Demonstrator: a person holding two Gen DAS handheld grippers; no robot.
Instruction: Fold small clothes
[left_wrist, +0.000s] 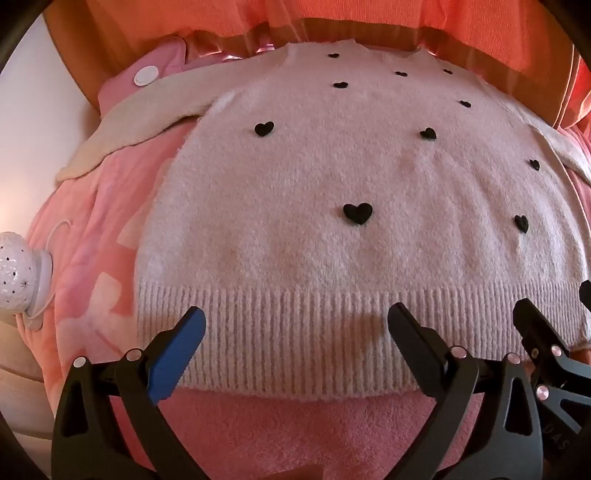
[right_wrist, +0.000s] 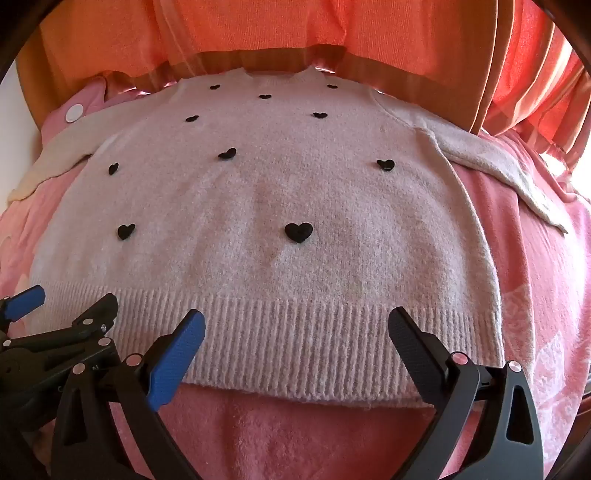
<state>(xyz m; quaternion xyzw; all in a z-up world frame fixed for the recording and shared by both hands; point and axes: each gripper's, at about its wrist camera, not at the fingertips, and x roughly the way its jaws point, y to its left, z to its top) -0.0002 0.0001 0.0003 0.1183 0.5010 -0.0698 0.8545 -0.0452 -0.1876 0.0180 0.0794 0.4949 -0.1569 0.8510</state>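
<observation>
Now | sweater (left_wrist: 332, 221) flat on pink blanket (left_wrist: 295, 424), neck far, ribbed hem (left_wrist: 295, 332) nearest | left gripper (left_wrist: 295, 354) wide, empty, over hem's left half | right gripper (right_wrist: 295, 354) wide, empty, over right half | hem runs crosswise, just ahead of both.

Warm, bright daylight glows through the orange pleated curtain (right_wrist: 424, 33) beyond the fingers; focus sharp, edges bowed with dark vignette.

curtain (right_wrist: 258, 33): orange, backlit | wall (left_wrist: 33, 110): white | lamp (left_wrist: 14, 273): white, perforated
</observation>
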